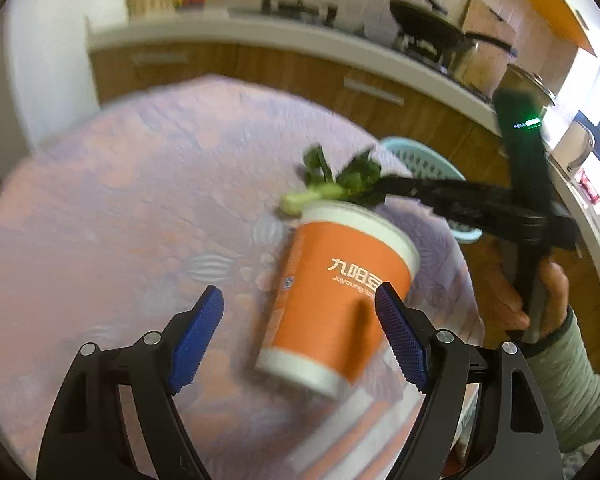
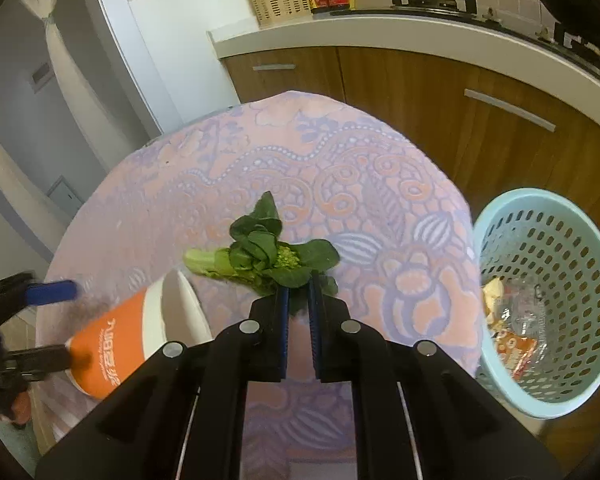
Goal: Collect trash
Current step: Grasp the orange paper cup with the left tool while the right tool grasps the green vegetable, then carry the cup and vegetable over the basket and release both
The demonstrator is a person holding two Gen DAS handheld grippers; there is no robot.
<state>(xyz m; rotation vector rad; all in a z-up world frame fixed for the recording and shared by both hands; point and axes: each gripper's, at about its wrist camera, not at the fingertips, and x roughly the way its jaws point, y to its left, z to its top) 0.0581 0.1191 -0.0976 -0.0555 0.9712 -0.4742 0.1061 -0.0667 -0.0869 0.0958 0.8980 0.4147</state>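
A leafy green vegetable point(image 2: 260, 256) lies on the pink and lilac patterned tablecloth point(image 2: 340, 152). My right gripper point(image 2: 298, 296) is shut on one of its dark leaves, and the pale stalk end points left toward the cup. From the left wrist view, the right gripper point(image 1: 384, 188) reaches in from the right to the vegetable point(image 1: 328, 192). An orange and white paper cup point(image 1: 336, 292) lies on its side just ahead of my left gripper point(image 1: 300, 336). That gripper is open, with its right pad point(image 1: 400, 336) near the cup's side and its left pad well clear of it.
A light blue perforated basket point(image 2: 540, 196) stands off the table's right edge with wrappers point(image 2: 512, 344) inside. Wooden cabinets point(image 2: 400, 92) and a white counter with a stove run behind the table. A hand point(image 1: 540, 292) in a grey sleeve holds the right gripper's handle.
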